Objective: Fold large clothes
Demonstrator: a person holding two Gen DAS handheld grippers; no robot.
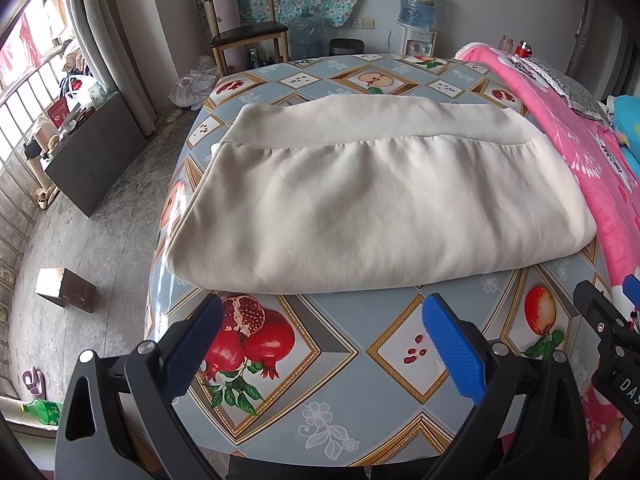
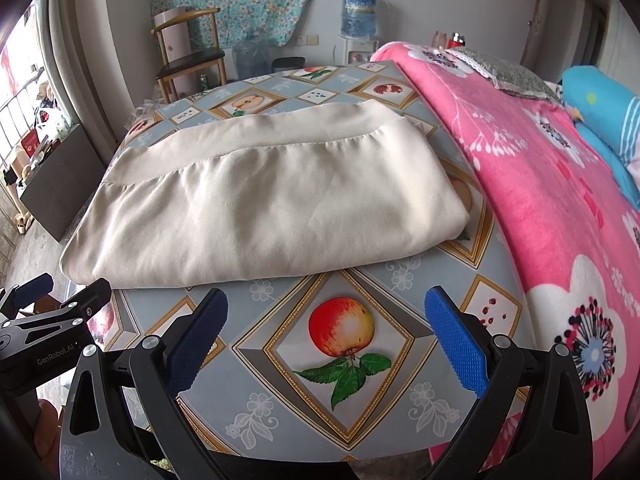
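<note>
Cream sweatshirt [image 1: 380, 204] folded flat on table [image 1: 340, 380]: thick, soft, floppy, moderately heavy. Best hold: near folded edge corners. Left claw [image 1: 322, 344], right claw [image 2: 326, 340] both wide, empty.

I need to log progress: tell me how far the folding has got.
Done, by the look of it: the cream garment lies on the fruit-print table as a compact stack, its ribbed hem band across the far side. In hand: nothing; the left gripper and right gripper are open, short of its near edge. Left: perhaps one more fold, or nothing.
</note>
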